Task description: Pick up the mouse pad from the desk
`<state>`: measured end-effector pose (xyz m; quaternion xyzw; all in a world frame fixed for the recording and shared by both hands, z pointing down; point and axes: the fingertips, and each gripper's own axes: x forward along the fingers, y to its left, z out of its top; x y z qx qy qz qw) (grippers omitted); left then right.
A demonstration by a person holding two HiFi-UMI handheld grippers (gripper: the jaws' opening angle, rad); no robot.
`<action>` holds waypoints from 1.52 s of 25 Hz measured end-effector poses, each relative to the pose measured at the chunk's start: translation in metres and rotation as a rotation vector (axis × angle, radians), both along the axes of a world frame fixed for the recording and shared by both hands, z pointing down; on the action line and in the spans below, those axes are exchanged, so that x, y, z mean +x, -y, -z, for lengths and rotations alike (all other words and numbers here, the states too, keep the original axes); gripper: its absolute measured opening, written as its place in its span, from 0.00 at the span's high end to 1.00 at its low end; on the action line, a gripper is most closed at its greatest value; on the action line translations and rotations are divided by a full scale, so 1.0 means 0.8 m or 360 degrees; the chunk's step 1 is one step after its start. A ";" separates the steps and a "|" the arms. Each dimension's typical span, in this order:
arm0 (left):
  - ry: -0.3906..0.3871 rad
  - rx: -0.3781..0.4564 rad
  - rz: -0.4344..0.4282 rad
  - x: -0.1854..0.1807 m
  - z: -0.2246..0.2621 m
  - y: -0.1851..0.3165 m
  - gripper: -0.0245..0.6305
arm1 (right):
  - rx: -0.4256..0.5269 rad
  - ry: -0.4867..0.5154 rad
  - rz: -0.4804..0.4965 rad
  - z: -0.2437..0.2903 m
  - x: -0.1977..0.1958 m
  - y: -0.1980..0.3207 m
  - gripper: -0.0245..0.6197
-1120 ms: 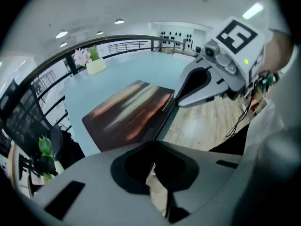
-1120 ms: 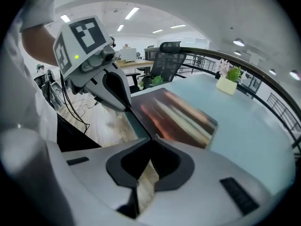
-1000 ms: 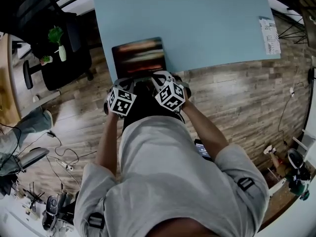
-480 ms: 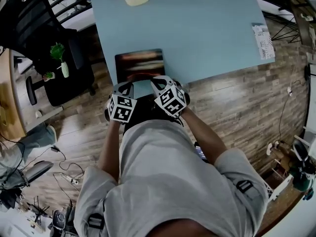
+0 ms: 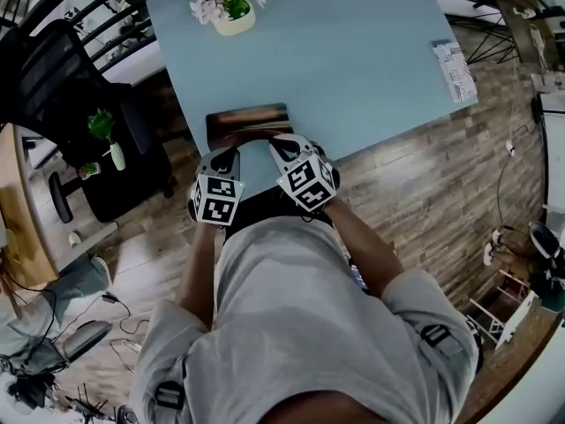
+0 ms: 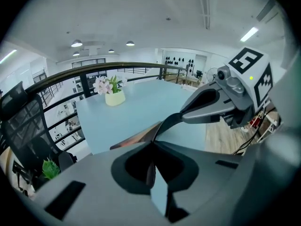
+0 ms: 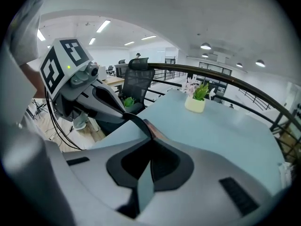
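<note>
The mouse pad (image 5: 247, 120), dark with a brownish print, is raised at its near edge over the front left of the light blue desk (image 5: 353, 51). It sags in a curve between the two grippers. My left gripper (image 5: 227, 153) is shut on the pad's near left corner, and my right gripper (image 5: 281, 145) is shut on its near right corner. In the left gripper view the thin pad (image 6: 141, 136) runs out of my left gripper (image 6: 151, 147) toward the desk. In the right gripper view the pad (image 7: 151, 130) leaves my right gripper (image 7: 150, 142) the same way.
A cream pot of pink flowers (image 5: 231, 9) stands at the desk's far left. A printed sheet (image 5: 453, 71) lies at its right edge. A black office chair (image 5: 53, 69) and a small potted plant (image 5: 104, 131) are left of the desk, over wood flooring.
Both grippers have risen and drawn back toward the person with the pad's near edge, which now curls up off the desk. The flower pot has come into the head view.
</note>
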<state>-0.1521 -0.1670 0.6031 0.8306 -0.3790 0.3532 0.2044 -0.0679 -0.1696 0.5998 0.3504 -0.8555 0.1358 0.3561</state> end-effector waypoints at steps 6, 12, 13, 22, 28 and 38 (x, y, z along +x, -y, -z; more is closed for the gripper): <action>-0.0060 0.0066 -0.0009 0.001 0.026 0.025 0.93 | 0.0079 0.0043 -0.0108 0.028 -0.006 0.027 0.94; -0.0109 0.0143 0.0074 0.003 0.059 0.054 0.93 | 0.0171 0.0125 -0.0177 0.059 -0.006 0.060 0.94; -0.0112 0.0154 0.0085 0.005 0.063 0.059 0.93 | 0.0176 0.0137 -0.0181 0.062 -0.005 0.064 0.94; -0.0163 0.0203 0.0226 0.018 0.088 0.091 0.93 | 0.0207 0.0243 -0.0183 0.088 -0.002 0.096 0.94; -0.0206 0.0245 0.0292 0.035 0.109 0.110 0.93 | 0.0274 0.0320 -0.0206 0.115 0.014 0.121 0.94; -0.0289 0.0396 0.0366 0.051 0.163 0.148 0.93 | 0.0413 0.0437 -0.0192 0.170 0.025 0.153 0.94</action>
